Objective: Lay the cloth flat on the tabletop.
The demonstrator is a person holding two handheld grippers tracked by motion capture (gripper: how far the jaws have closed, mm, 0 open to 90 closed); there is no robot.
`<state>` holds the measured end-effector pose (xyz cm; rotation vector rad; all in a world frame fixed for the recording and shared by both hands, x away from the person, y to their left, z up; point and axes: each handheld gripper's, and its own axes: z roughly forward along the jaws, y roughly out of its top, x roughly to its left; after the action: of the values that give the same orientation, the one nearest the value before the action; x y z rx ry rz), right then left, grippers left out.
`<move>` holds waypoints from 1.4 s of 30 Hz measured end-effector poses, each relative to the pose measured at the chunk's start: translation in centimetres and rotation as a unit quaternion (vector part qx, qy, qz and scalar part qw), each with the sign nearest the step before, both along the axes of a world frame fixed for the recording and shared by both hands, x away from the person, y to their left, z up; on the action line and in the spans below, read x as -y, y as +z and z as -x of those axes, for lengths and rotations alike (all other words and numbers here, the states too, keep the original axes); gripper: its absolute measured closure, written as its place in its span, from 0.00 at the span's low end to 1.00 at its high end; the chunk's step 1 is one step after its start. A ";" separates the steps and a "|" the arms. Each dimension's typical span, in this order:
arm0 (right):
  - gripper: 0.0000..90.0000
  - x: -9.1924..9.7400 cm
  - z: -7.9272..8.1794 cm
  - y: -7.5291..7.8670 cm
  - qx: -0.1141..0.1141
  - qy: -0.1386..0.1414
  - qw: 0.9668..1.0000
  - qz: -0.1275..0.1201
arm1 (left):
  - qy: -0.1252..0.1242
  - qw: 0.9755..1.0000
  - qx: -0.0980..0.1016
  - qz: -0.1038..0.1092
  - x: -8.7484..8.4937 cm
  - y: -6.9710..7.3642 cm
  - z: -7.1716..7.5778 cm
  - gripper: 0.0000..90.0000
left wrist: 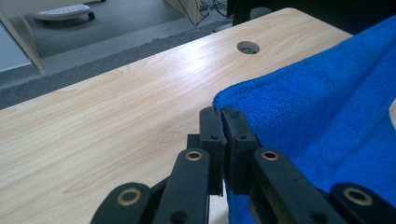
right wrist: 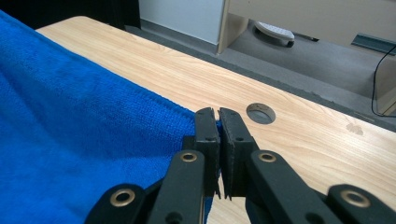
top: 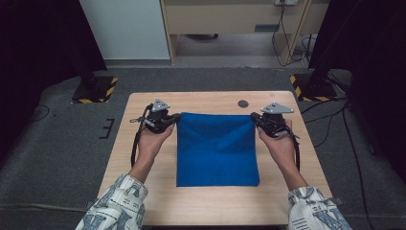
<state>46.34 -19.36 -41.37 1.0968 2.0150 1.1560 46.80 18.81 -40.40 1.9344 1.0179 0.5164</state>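
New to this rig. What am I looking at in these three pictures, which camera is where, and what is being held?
No robot arm here: a person holds a hand-operated two-jaw tool in each hand, standing in for a robot's grippers. The high view comes from a fixed camera above the person's side of the wooden table, looking forward and down. There the left gripper and right gripper sit at the two far corners of a blue towel, the one thing lying on the table.

The other two pictures come from cameras riding on the tools, each looking along its own black jaws. In both gripper views, the jaws are pinched shut on a towel corner. The round hole is in the tabletop itself.
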 end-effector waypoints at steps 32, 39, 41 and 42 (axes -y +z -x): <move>0.97 -0.2 -6.2 -4.8 -0.060 -0.037 0.997 -0.010 | 0.028 0.998 -0.036 -0.047 1.6 -5.2 -6.0 0.97; 0.97 -0.5 -7.0 -6.3 -0.075 -0.045 0.996 -0.013 | 0.041 0.996 -0.054 -0.049 1.7 -6.8 -7.1 0.97; 0.96 -0.8 -7.4 -6.9 -0.079 -0.047 0.996 -0.015 | 0.044 0.996 -0.061 -0.054 1.6 -7.5 -7.4 0.97; 0.97 -0.8 -7.5 -7.1 -0.075 -0.048 0.996 -0.014 | 0.046 0.995 -0.063 -0.054 1.6 -7.6 -7.5 0.97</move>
<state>53.88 -18.58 -48.48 1.3141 2.0382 1.0861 54.35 17.25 -48.04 2.0438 1.1856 0.5167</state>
